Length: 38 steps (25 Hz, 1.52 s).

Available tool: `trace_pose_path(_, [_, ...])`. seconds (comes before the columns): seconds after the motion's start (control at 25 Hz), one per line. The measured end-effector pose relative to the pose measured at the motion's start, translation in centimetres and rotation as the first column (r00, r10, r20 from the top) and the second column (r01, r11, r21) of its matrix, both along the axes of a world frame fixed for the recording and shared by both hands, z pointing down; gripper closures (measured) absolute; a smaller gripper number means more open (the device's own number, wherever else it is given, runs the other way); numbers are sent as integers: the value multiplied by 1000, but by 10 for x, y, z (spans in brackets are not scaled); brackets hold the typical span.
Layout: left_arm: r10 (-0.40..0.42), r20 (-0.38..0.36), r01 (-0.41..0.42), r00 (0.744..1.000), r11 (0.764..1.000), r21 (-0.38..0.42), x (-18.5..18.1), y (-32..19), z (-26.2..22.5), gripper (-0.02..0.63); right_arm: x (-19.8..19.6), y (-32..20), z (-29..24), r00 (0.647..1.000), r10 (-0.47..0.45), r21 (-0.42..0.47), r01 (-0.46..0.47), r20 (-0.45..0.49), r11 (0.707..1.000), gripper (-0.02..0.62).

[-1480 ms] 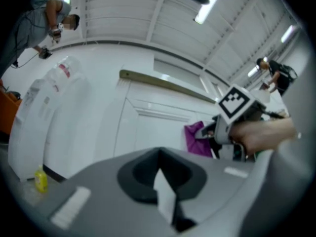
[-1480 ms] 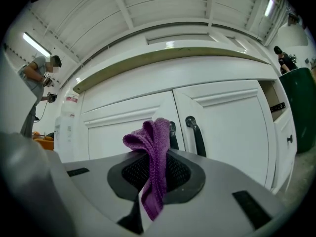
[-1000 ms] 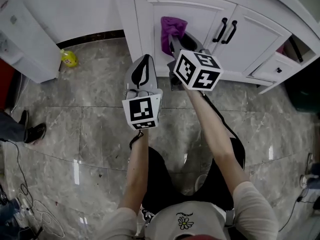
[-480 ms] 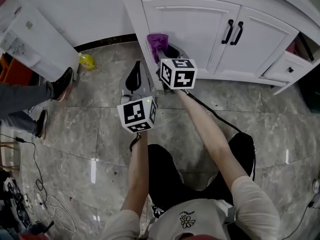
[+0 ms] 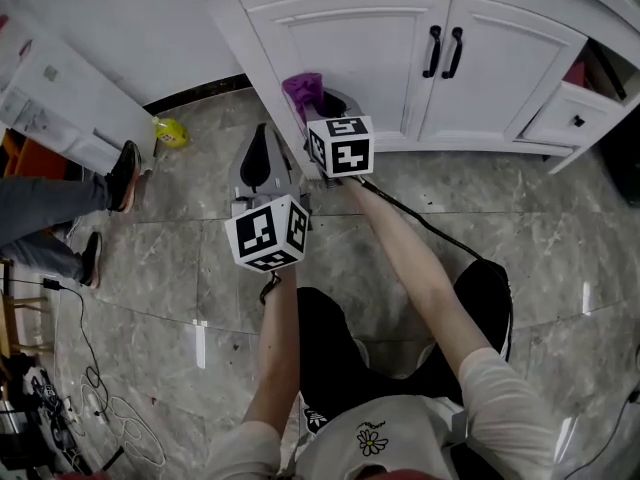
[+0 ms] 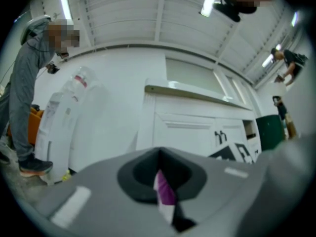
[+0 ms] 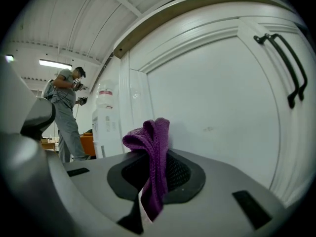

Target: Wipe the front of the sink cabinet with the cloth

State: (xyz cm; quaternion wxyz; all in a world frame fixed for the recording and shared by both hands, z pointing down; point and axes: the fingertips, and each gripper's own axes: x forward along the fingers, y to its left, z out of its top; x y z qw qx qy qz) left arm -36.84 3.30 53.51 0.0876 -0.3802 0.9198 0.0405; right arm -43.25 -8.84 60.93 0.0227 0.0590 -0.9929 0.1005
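Note:
The white sink cabinet has two doors with black handles. My right gripper is shut on a purple knitted cloth, held low against the cabinet's left corner post. In the right gripper view the cloth stands bunched up out of the right gripper, close to the left door. My left gripper hangs just left of it, over the floor, its jaws together. In the left gripper view, the left gripper shows a thin purple-and-white sliver in its seam.
A white water dispenser stands at the left, with a yellow object on the floor near it. A person's legs are at the left edge. Cables lie at the lower left. A drawer is ajar at the right.
The right gripper has carried the cloth left and down, from the left door panel to the cabinet's left corner. The left gripper followed. A bystander's legs came into view at the left.

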Motion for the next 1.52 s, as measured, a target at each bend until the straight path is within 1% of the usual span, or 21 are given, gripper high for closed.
trace_pose_path(0.12, [11, 16, -11, 1000, 1000, 0, 13, -14, -4, 601, 19, -33, 9, 998, 56, 0, -56, -4, 998, 540])
trace_pose_path(0.28, [45, 43, -45, 998, 999, -7, 32, -37, -9, 601, 49, -72, 14, 994, 113, 36, -113, 2, 993, 540])
trace_pose_path(0.48, [70, 59, -70, 996, 997, -15, 49, -54, -13, 601, 88, -122, 21, 979, 205, 13, -205, 3, 979, 540])
trace_pose_path(0.6, [59, 57, -59, 997, 998, 0, 52, -54, -16, 601, 110, -149, 26, 966, 257, -6, -257, -4, 966, 540])
trace_pose_path(0.68, [44, 55, -45, 997, 999, 8, 52, -53, -17, 601, 121, -157, 27, 964, 265, 0, -265, 0, 964, 540])
trace_pose_path(0.76, [35, 58, -35, 998, 999, -3, 52, -52, -16, 601, 130, -164, 27, 959, 283, 2, -283, 6, 959, 540])
trace_pose_path(0.92, [33, 65, -31, 997, 999, -25, 50, -52, -13, 601, 148, -191, 28, 939, 344, -49, -343, 18, 938, 540])
trace_pose_path(1.12, [24, 53, -23, 998, 999, -35, 45, -46, -5, 601, 150, -193, 31, 943, 334, -23, -334, 8, 942, 540])
trace_pose_path(1.24, [25, 59, -23, 998, 999, -42, 42, -41, -5, 601, 151, -184, 28, 942, 337, -36, -336, 12, 941, 540])
trace_pose_path(1.36, [19, 52, -16, 998, 999, -46, 36, -32, -4, 601, 144, -156, 20, 957, 287, -56, -284, 49, 957, 540])
trace_pose_path(1.52, [5, 70, -1, 998, 998, -60, 27, -16, -5, 601, 112, -100, 9, 978, 180, -77, -172, 106, 982, 540])
